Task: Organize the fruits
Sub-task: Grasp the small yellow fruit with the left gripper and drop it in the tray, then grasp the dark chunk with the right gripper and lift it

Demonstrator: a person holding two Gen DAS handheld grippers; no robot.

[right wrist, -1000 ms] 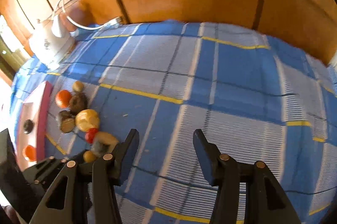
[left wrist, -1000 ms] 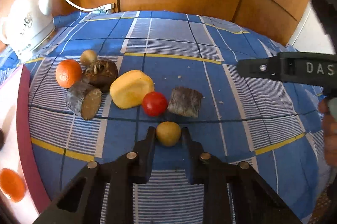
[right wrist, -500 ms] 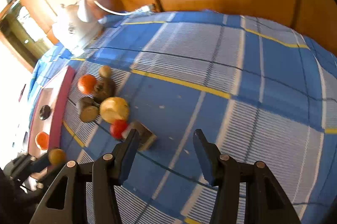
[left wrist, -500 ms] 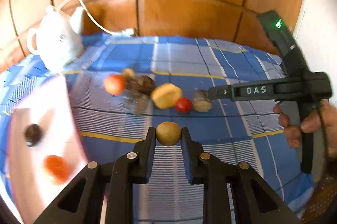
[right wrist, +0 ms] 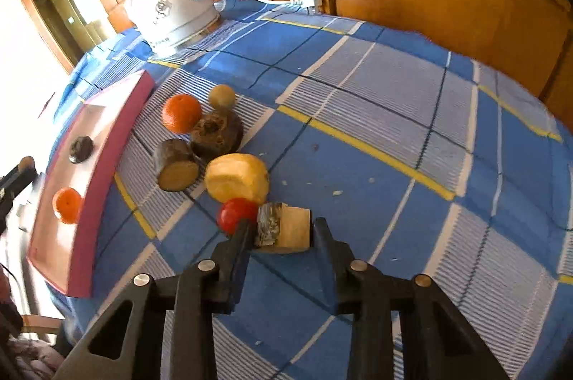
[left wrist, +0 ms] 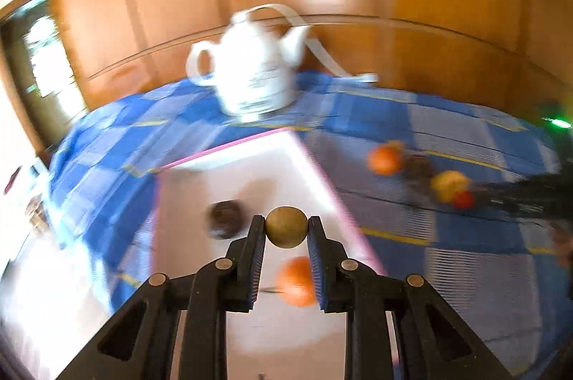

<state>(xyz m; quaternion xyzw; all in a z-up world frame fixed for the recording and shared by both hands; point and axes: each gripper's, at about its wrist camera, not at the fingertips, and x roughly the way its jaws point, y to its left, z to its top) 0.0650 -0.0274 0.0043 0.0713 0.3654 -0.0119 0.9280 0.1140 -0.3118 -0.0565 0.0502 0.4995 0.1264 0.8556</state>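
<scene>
My left gripper (left wrist: 286, 229) is shut on a small round tan fruit (left wrist: 286, 227) and holds it in the air over the white tray with the pink rim (left wrist: 322, 179). In the tray lie a dark round fruit (left wrist: 225, 219) and an orange (left wrist: 297, 279). My right gripper (right wrist: 281, 231) is low over the cloth, its jaws closing on a cut brown-skinned chunk (right wrist: 283, 228), with both pads at its sides. A red tomato (right wrist: 236, 214) touches the chunk. Behind it lie a yellow fruit (right wrist: 238, 178), another cut piece (right wrist: 175, 165), a dark lump (right wrist: 216, 133), an orange (right wrist: 181, 113) and a small tan fruit (right wrist: 222, 95).
A white electric kettle (right wrist: 172, 11) with its cord stands at the back left of the blue checked cloth (right wrist: 394, 115). The tray (right wrist: 107, 144) lies along the left edge. A wooden wall closes the back. Bare cloth stretches to the right of the fruit pile.
My left gripper has lifted the tan fruit off the cloth and swung left over the tray. My right gripper has come down to the cut chunk, and its jaws have narrowed around it.
</scene>
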